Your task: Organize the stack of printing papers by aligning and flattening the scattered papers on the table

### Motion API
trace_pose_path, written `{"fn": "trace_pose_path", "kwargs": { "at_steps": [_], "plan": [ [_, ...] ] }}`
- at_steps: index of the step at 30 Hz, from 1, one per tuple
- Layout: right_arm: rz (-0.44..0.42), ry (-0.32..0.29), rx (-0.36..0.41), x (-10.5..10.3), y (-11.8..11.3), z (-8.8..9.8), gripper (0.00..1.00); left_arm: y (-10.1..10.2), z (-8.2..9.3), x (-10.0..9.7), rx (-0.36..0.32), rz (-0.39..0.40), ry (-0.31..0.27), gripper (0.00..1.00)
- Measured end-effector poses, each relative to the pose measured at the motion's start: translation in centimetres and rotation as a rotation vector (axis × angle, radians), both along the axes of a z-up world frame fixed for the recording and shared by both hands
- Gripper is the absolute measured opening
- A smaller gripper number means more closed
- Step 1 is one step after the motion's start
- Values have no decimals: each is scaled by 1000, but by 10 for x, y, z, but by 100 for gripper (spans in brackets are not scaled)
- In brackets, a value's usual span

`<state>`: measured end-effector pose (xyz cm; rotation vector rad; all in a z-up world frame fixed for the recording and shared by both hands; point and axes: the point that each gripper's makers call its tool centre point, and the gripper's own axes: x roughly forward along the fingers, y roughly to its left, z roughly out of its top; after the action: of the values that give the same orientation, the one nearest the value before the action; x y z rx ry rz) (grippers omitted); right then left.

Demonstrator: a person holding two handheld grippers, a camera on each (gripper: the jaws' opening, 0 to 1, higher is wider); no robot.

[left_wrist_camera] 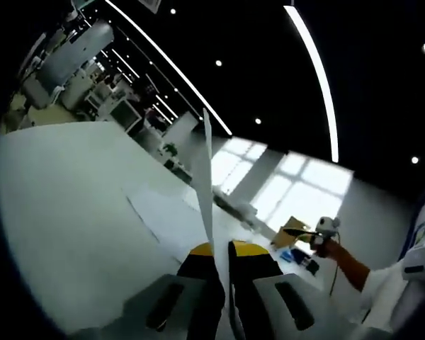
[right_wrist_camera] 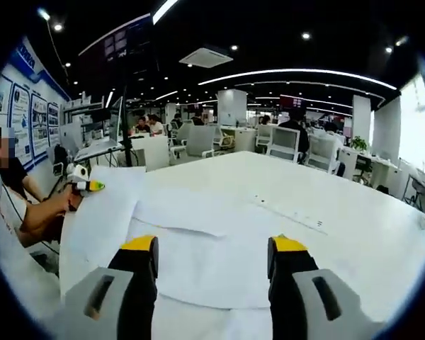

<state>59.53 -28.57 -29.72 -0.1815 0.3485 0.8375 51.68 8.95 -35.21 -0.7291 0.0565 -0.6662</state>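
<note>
Yellow-tipped right gripper [right_wrist_camera: 212,258], scattered papers [right_wrist_camera: 205,227], white table [right_wrist_camera: 354,212], office.

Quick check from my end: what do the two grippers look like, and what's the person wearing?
Both the left gripper and right gripper have two black jaws with yellow tips rising from grey housings with dark oval slots. In the left gripper view, the person's white sleeve shows. No cables or markings visible on either.

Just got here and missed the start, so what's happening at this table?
A person is tidying loose paper on a white table. The left gripper is shut on one sheet, held edge-on above the table. The right gripper hangs open over the scattered sheets, which aren't aligned yet.
</note>
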Motion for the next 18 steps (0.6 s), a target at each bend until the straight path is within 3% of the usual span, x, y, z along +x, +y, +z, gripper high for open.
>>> {"fn": "trace_pose_path", "kwargs": {
  "at_steps": [3,13,15,18],
  "plan": [
    [-21,-27,-17,-3,-4,-1,69,1,1,-1,-3,-6,-12,6],
    [-113,11,26,4,-29,-2,85,-1,-4,2,32,-2,1,6],
    [-127,22,1,5,-32,-7,90,-3,-4,1,36,-3,2,6],
    [-108,4,-99,4,-37,-16,90,-4,-4,1,35,-9,1,6]
  ]
}}
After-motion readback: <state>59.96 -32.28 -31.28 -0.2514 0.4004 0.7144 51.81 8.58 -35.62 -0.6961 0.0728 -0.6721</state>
